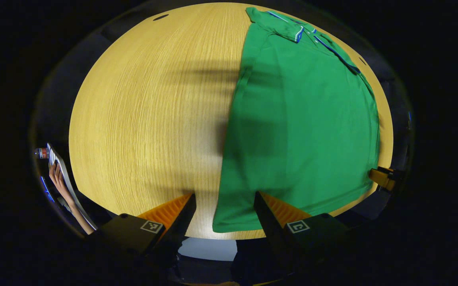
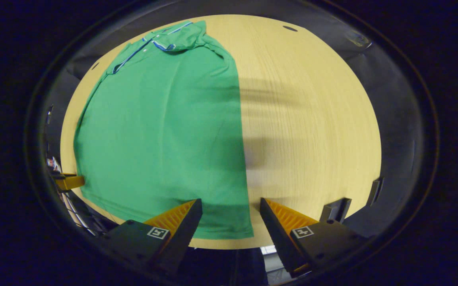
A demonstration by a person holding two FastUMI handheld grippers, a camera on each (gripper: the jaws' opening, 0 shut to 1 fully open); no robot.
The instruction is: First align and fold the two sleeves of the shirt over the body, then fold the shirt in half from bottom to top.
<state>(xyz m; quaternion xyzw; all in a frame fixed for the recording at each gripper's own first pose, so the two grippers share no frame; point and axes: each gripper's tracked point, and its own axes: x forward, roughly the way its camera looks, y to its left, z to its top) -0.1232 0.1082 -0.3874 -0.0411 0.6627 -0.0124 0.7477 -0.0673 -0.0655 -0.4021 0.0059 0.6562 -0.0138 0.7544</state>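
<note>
Green shirt (image 1: pixel 300 131) lying flat on a wooden table (image 1: pixel 145 119), sleeves folded in over the body, collar at the far end, left gripper (image 1: pixel 225 198) above the hem's left corner, jaws wide, right gripper (image 2: pixel 231 204) above its right corner, jaws wide, holding nothing

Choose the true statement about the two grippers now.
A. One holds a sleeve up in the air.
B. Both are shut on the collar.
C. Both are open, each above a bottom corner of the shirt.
C: the left gripper and the right gripper each show spread fingers straddling a bottom corner of the flat green shirt.
</note>
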